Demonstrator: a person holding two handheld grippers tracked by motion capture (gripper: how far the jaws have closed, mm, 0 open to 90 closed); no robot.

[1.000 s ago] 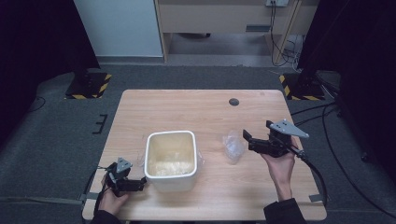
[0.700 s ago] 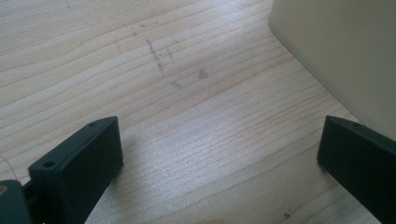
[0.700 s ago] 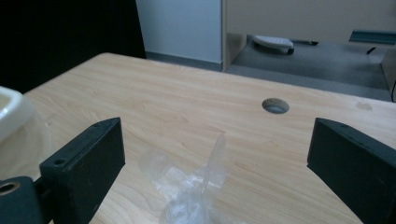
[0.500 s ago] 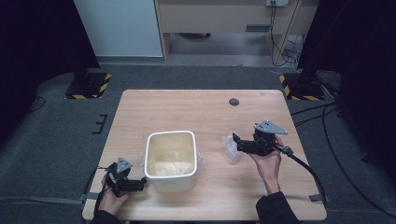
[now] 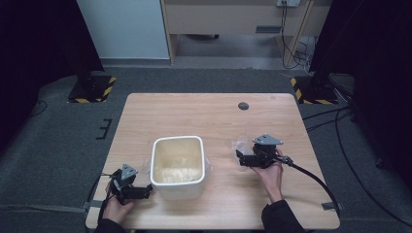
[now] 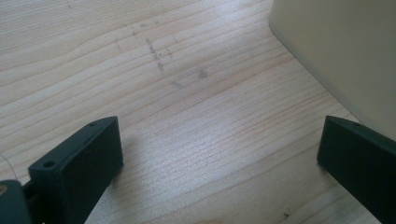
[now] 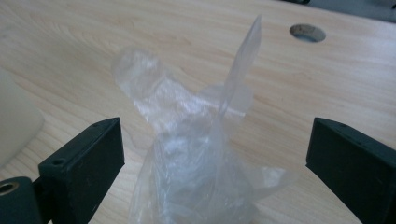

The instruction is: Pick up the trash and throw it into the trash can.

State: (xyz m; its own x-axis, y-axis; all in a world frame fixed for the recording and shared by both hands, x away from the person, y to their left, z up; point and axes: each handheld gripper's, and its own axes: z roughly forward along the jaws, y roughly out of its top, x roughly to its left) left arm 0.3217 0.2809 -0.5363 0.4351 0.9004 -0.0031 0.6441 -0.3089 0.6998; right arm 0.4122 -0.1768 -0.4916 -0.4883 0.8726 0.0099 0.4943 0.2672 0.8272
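With the right tool (image 5: 241,158) held wide around the crumpled plastic bag (image 7: 196,154), right of the white bin (image 5: 178,166), the grasp stage is judged reached. Closure on the bag is called for next; the left tool (image 5: 144,191), also wide, is rested at the bin's left.

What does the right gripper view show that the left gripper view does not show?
The right gripper view shows a crumpled clear plastic bag between the open black jaws and a round hole in the tabletop. The left gripper view shows bare wood between open jaws, with the cream plastic bin's wall beside them. Both show the light wooden table.
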